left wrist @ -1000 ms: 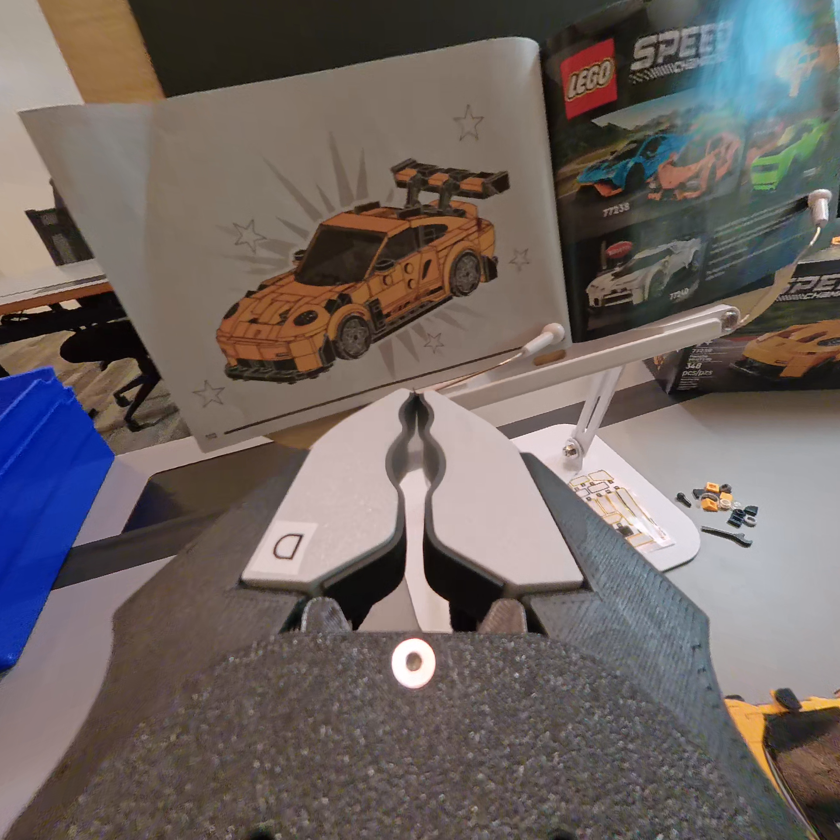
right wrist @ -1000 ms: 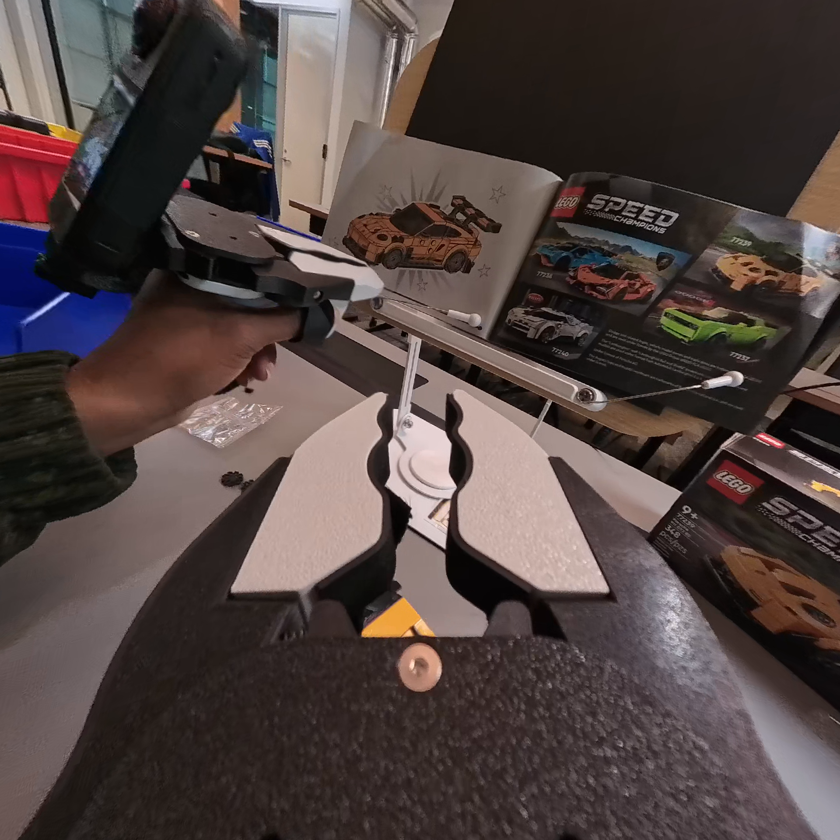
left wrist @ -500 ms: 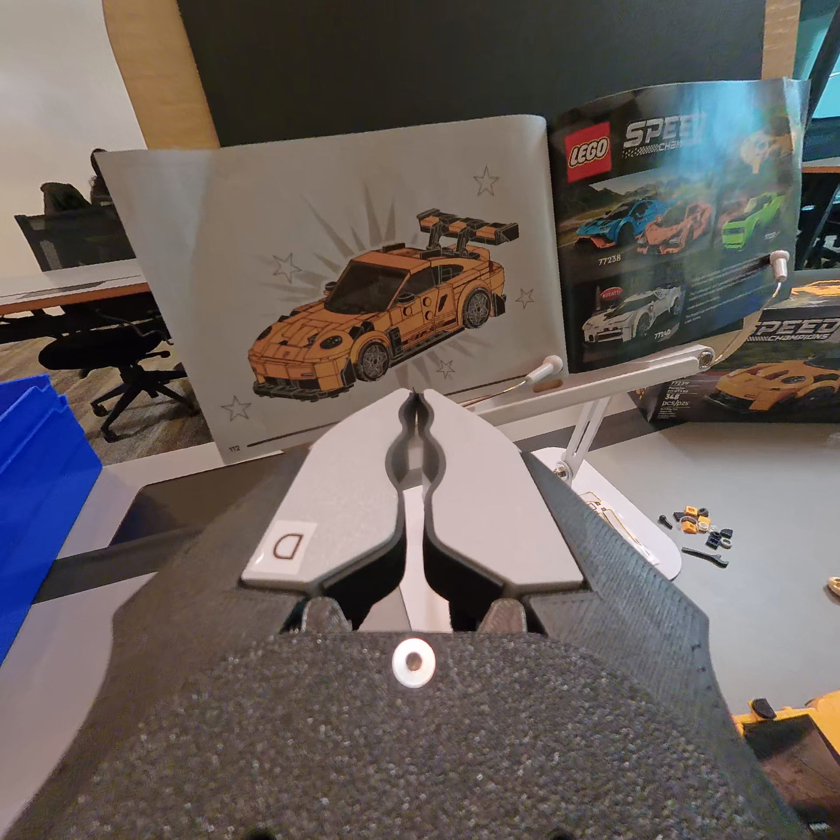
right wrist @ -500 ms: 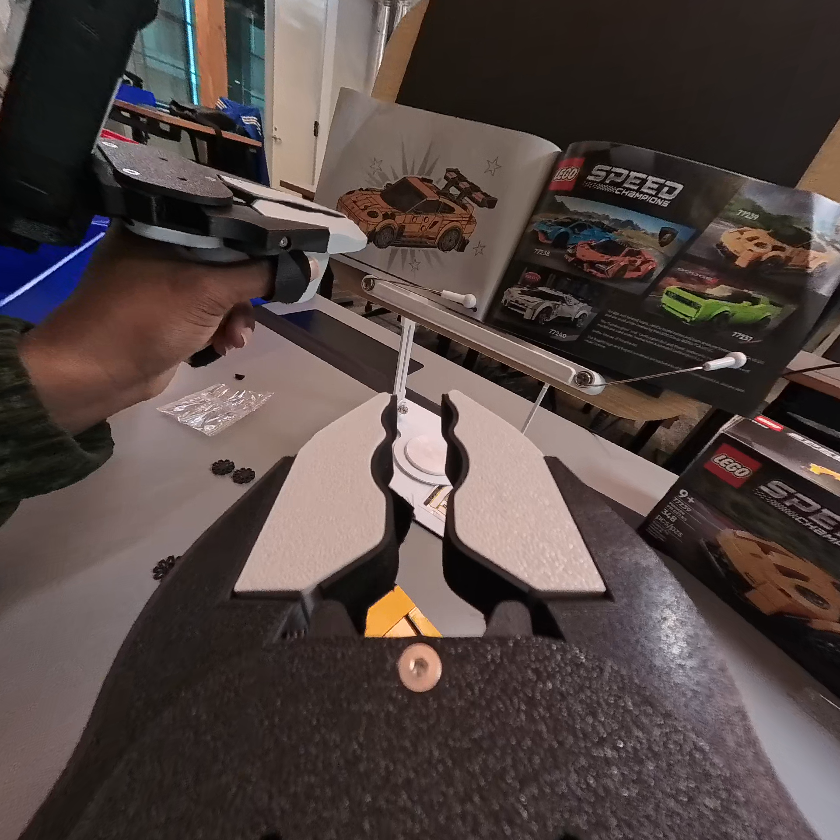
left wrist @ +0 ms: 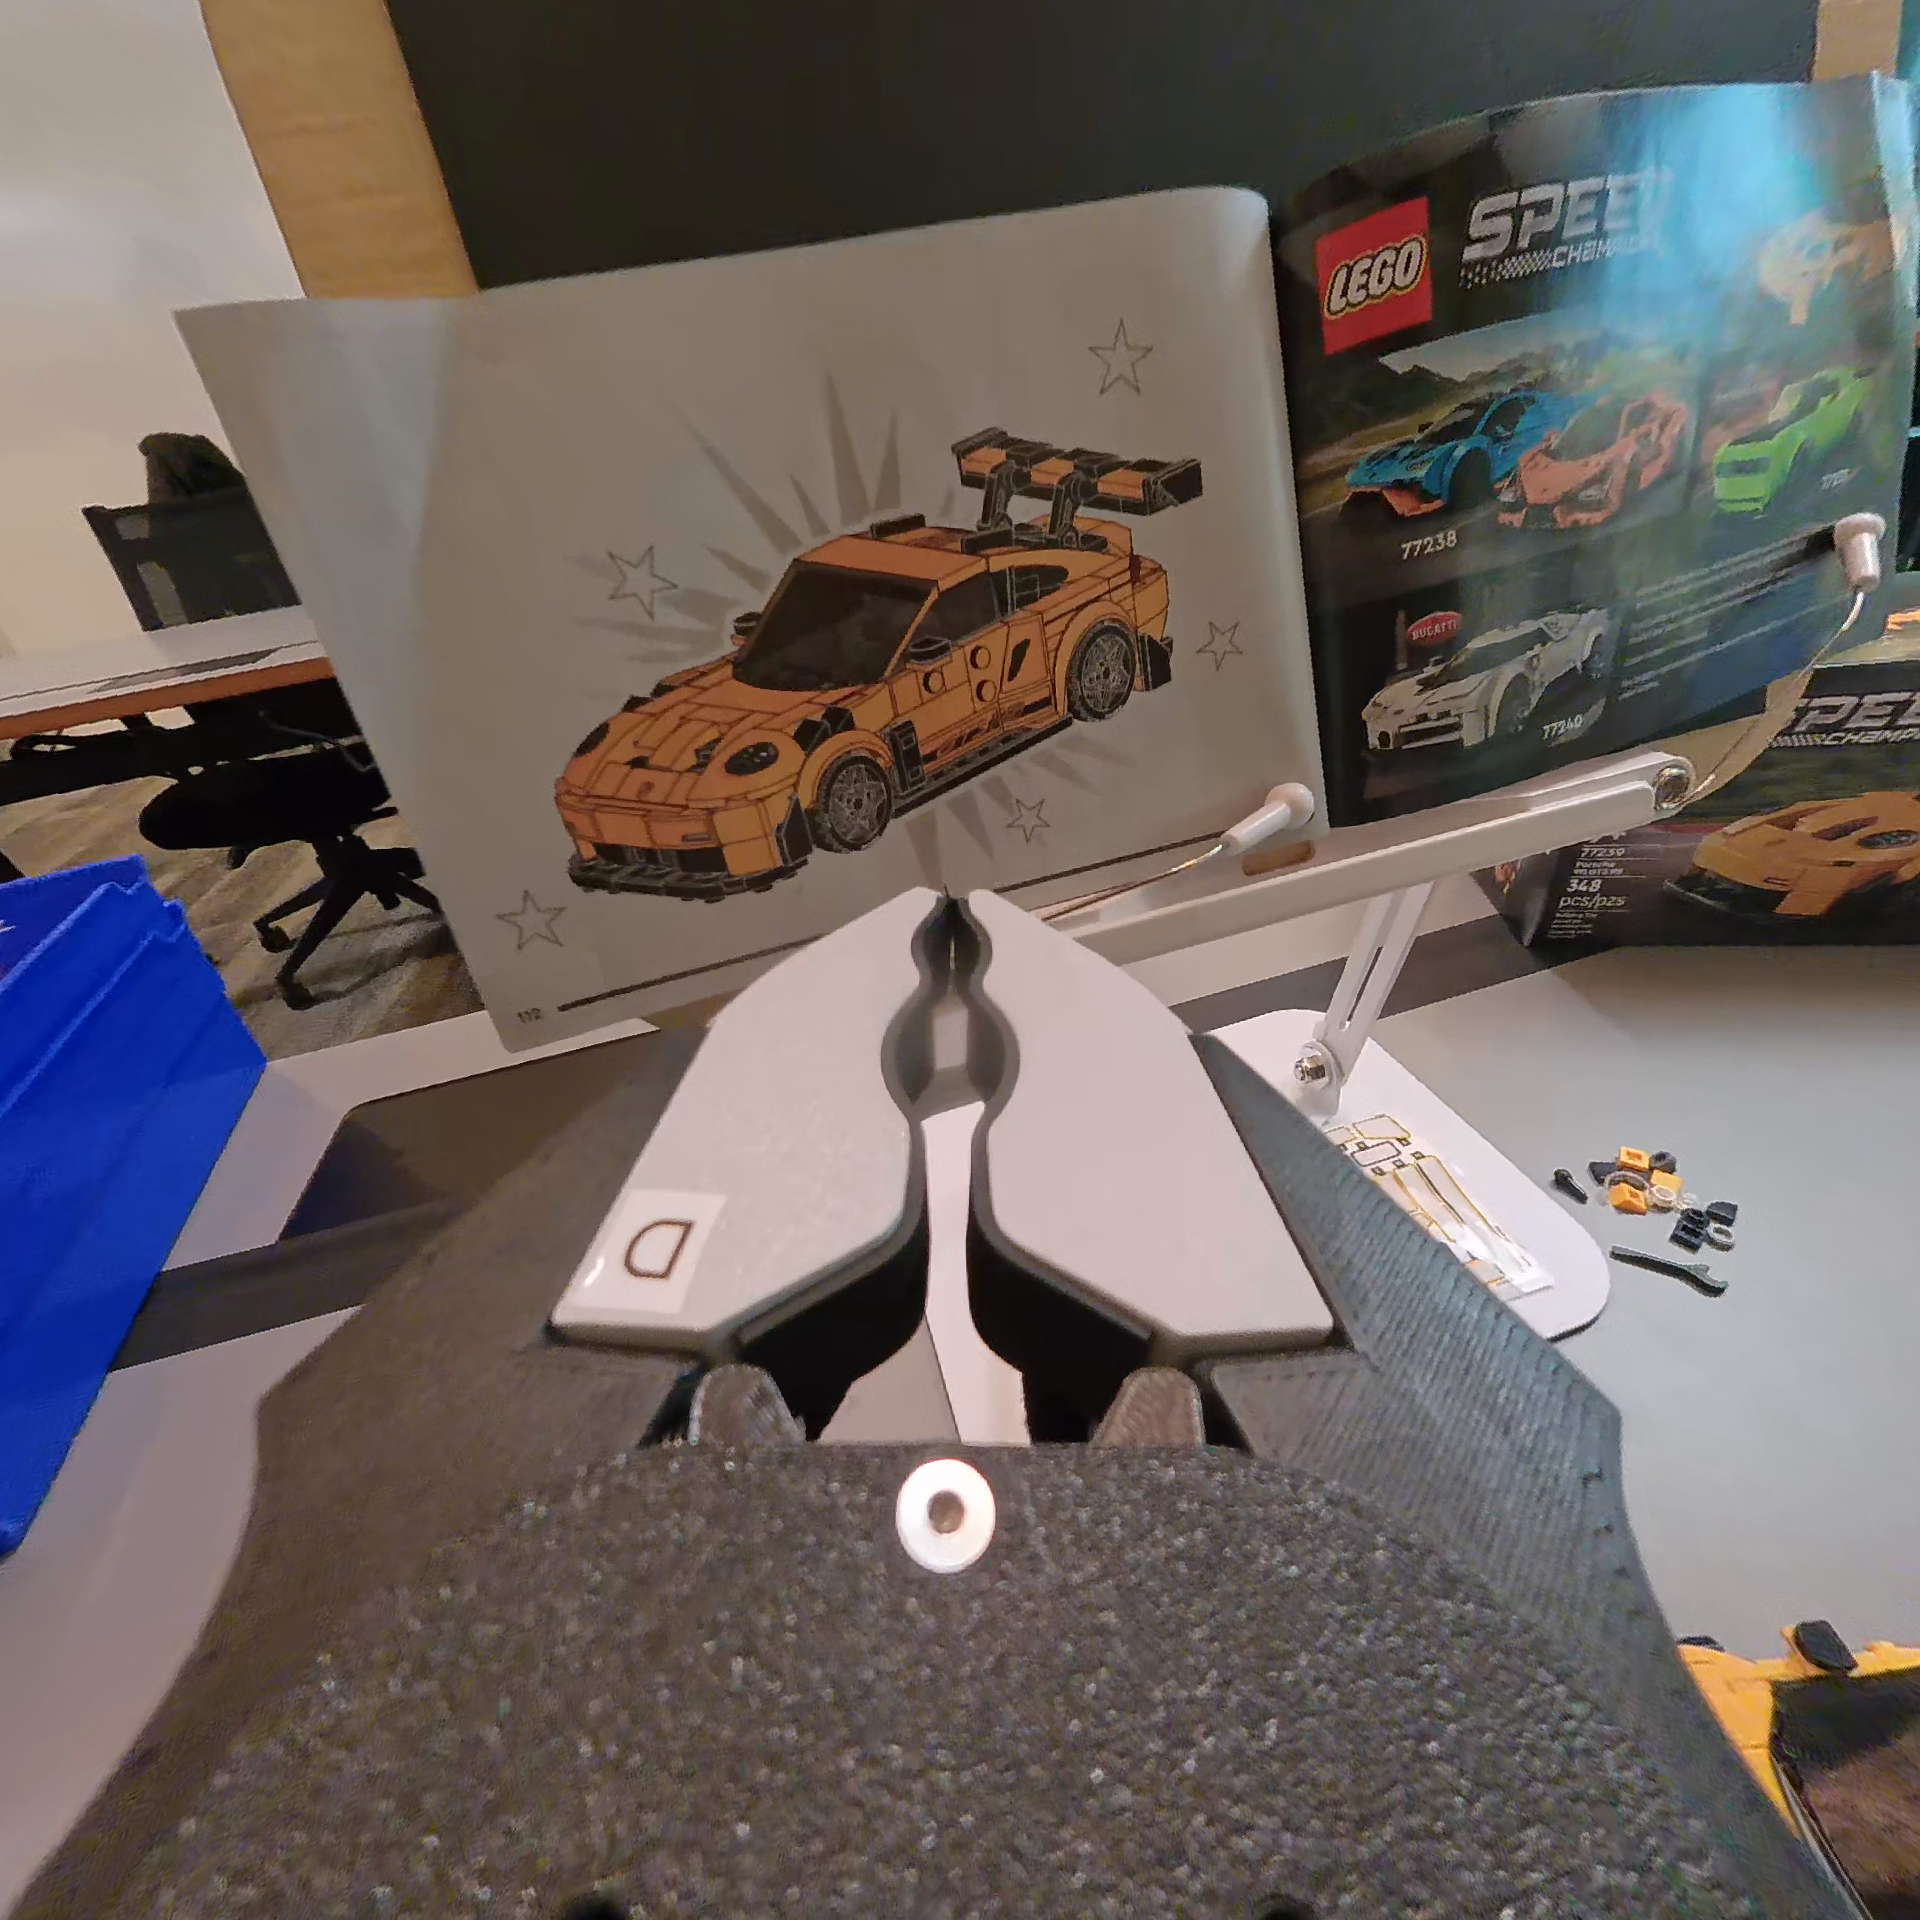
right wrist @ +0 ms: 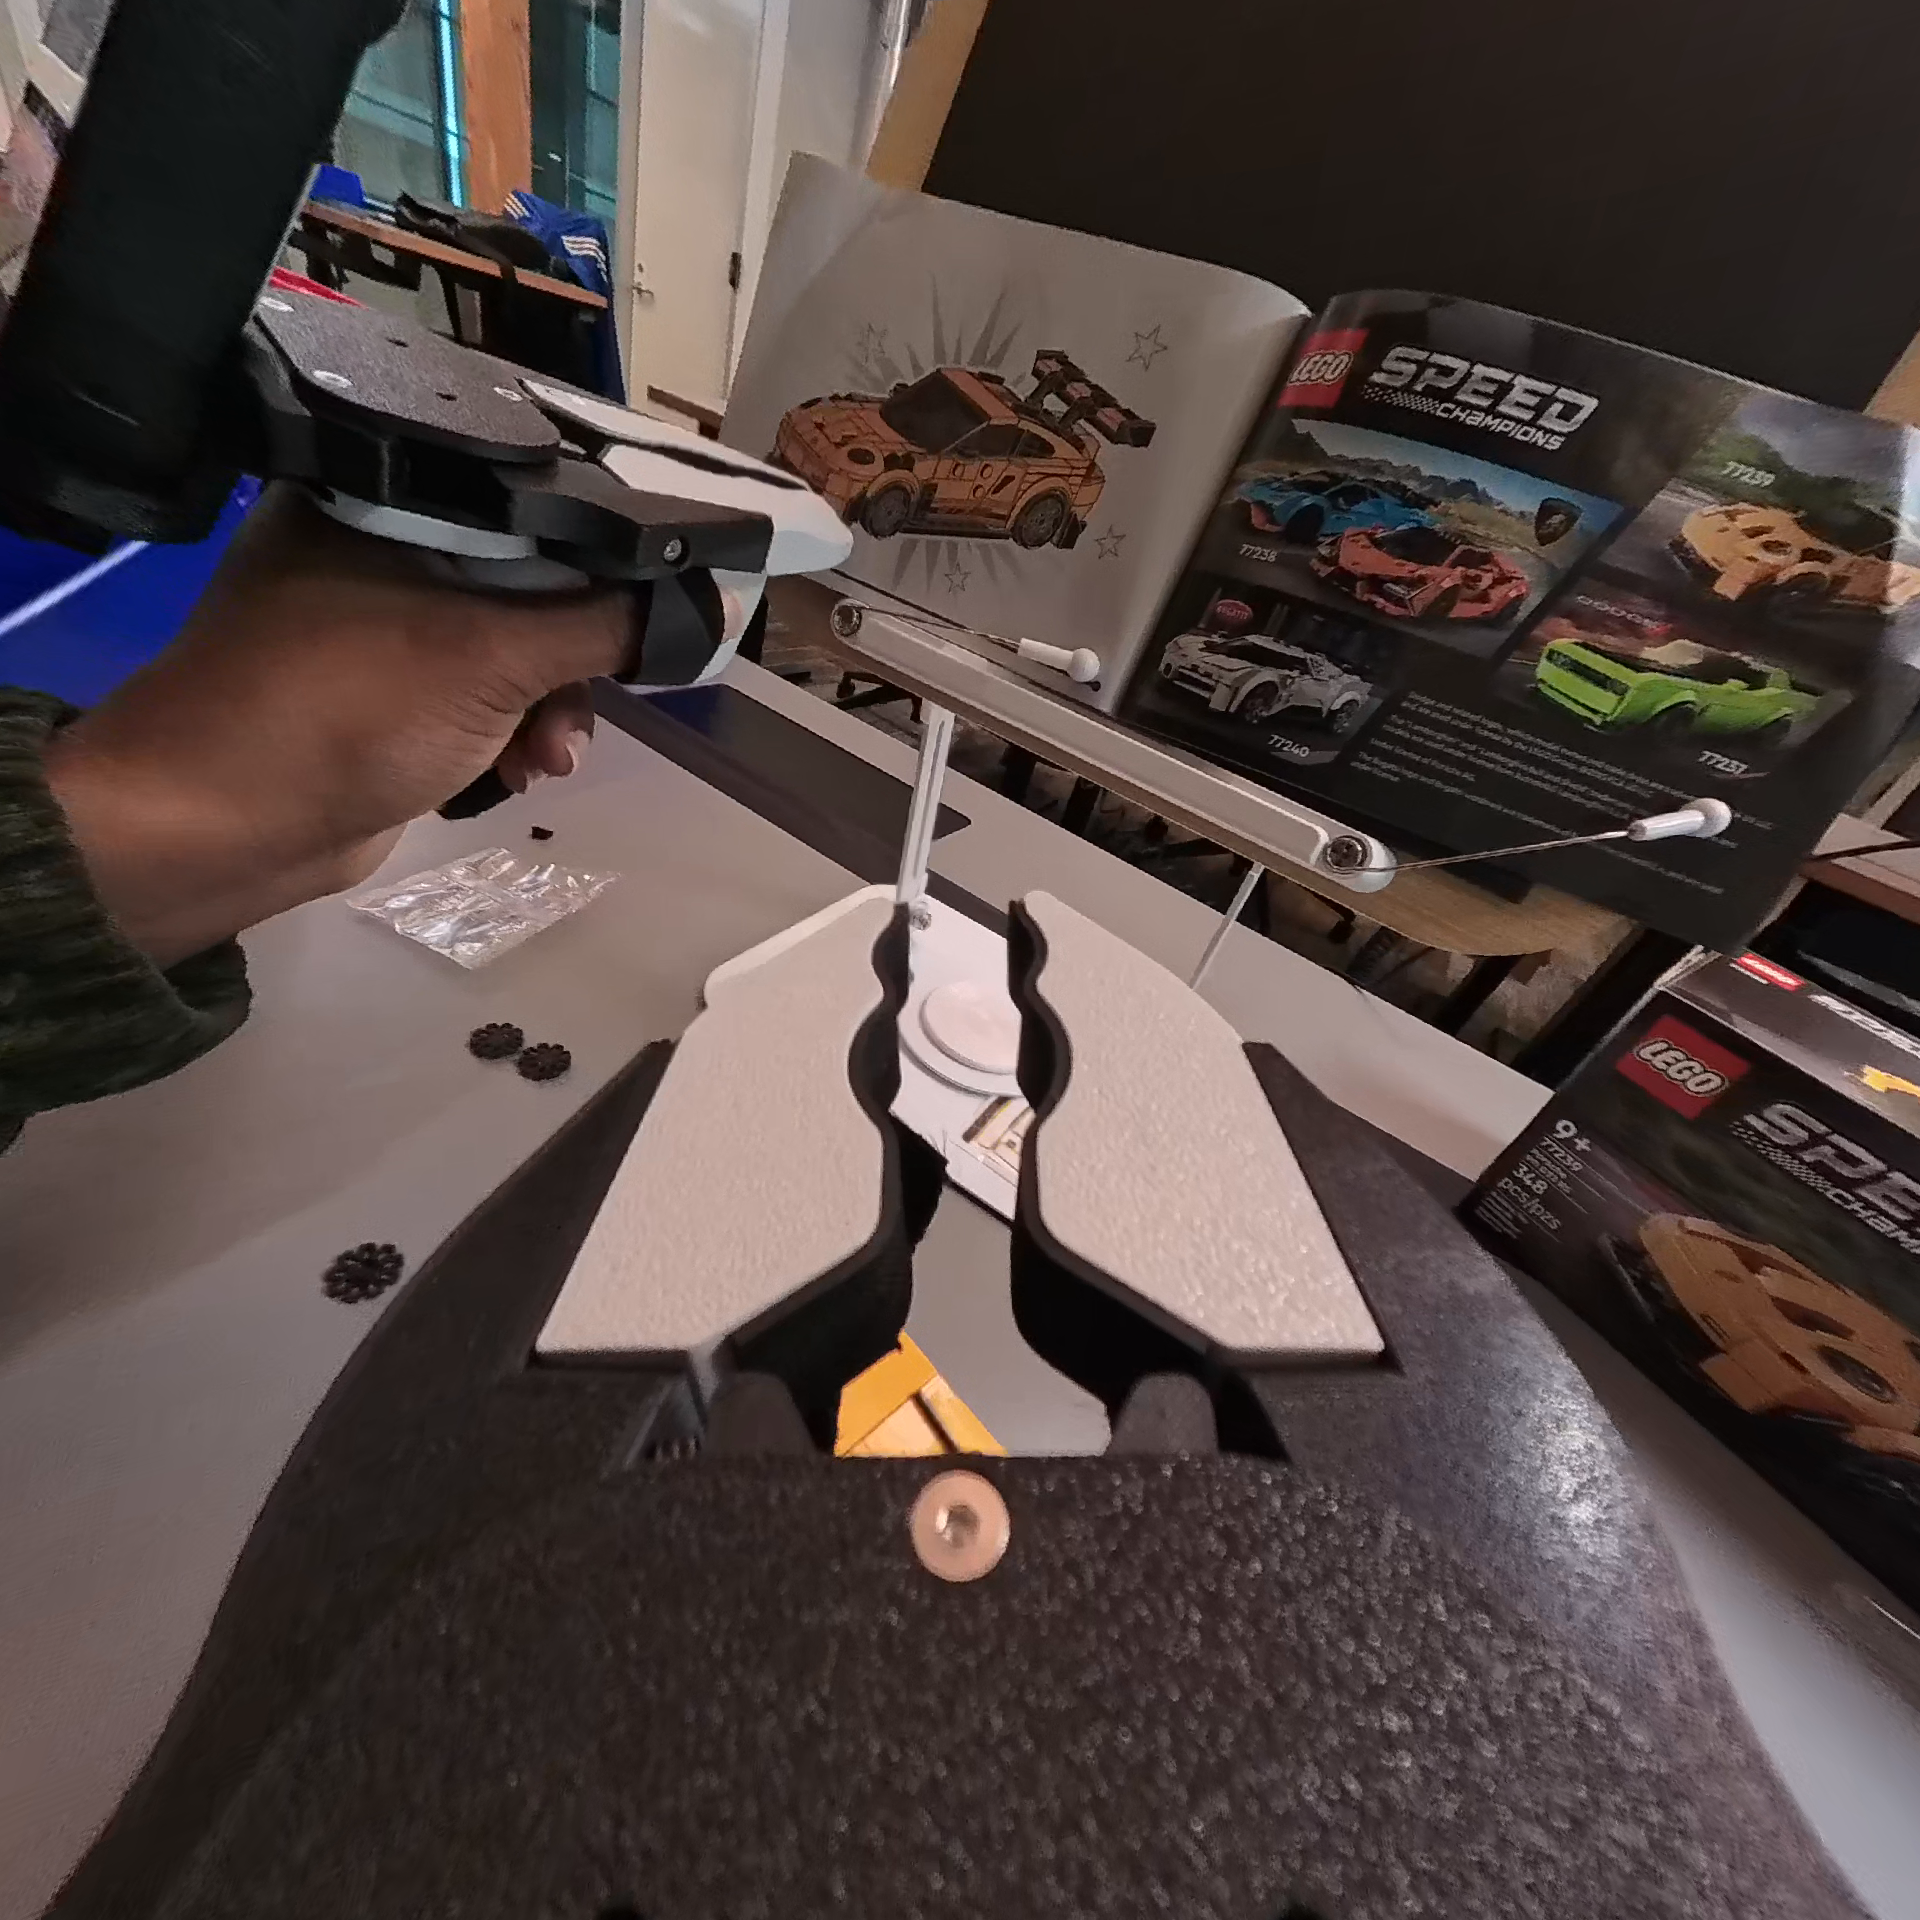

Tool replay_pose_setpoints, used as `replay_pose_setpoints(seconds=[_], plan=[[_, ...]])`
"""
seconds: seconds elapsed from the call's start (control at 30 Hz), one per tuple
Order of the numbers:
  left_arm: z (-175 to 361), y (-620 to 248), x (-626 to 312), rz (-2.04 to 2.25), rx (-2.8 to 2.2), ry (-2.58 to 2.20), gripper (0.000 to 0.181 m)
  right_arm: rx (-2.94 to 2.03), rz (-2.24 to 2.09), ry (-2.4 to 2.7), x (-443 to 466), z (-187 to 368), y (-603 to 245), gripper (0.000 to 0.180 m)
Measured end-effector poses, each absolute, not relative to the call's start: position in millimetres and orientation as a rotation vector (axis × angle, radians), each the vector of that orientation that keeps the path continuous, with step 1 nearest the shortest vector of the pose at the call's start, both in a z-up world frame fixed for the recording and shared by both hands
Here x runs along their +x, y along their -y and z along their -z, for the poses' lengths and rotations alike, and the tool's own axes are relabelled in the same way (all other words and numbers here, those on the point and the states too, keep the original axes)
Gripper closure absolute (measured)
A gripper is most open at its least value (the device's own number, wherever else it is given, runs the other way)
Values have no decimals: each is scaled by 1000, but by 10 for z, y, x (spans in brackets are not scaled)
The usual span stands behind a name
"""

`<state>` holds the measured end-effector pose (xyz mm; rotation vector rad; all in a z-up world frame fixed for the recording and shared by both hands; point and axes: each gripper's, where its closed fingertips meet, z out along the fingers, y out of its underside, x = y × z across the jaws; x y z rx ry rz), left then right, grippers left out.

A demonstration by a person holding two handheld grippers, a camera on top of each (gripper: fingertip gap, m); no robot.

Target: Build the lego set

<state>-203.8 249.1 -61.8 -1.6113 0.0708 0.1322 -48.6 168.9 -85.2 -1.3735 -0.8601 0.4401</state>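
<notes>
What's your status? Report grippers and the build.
Left gripper shut, empty, raised before instruction booklet. Right gripper open, empty. Yellow car build beneath right gripper. Nothing in the way.

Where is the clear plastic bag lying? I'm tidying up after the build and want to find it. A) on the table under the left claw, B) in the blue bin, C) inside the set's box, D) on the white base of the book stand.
A: in the right wrist view the clear plastic bag lies on the grey table, below the raised left claw.
</notes>
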Motion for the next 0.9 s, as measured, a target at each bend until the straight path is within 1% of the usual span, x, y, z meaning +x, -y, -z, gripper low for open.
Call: replay_pose_setpoints(seconds=[0.23,0.4,0.47,0.5,0.63,0.73,0.77,0.9], plan=[[714,-2524,-1988,-114,-1635,-91,177,-1433,-461,834,-399,890,-1795,162],[668,-2498,-1997,-117,-1623,-92,175,-1443,-489,867,-408,924,-1791,162],[604,-2467,-2038,-124,-1603,-57,181,-1454,-537,873,-423,916,-1770,153],[569,-2448,-2040,-108,-1597,-36,181,-1456,-552,866,-413,892,-1772,151],[421,-2344,-1963,-85,-1574,-41,181,-1451,-464,919,-294,818,-1846,148],[260,-2241,-1858,-55,-1554,-75,181,-1519,-449,1199,-282,1080,-1777,131],[189,-2195,-1810,-50,-1544,-95,181,-1540,-455,1278,-261,1173,-1747,122],[-125,-1940,-1642,-49,-1472,-171,181,-1568,-388,1577,-84,1545,-1666,108]])
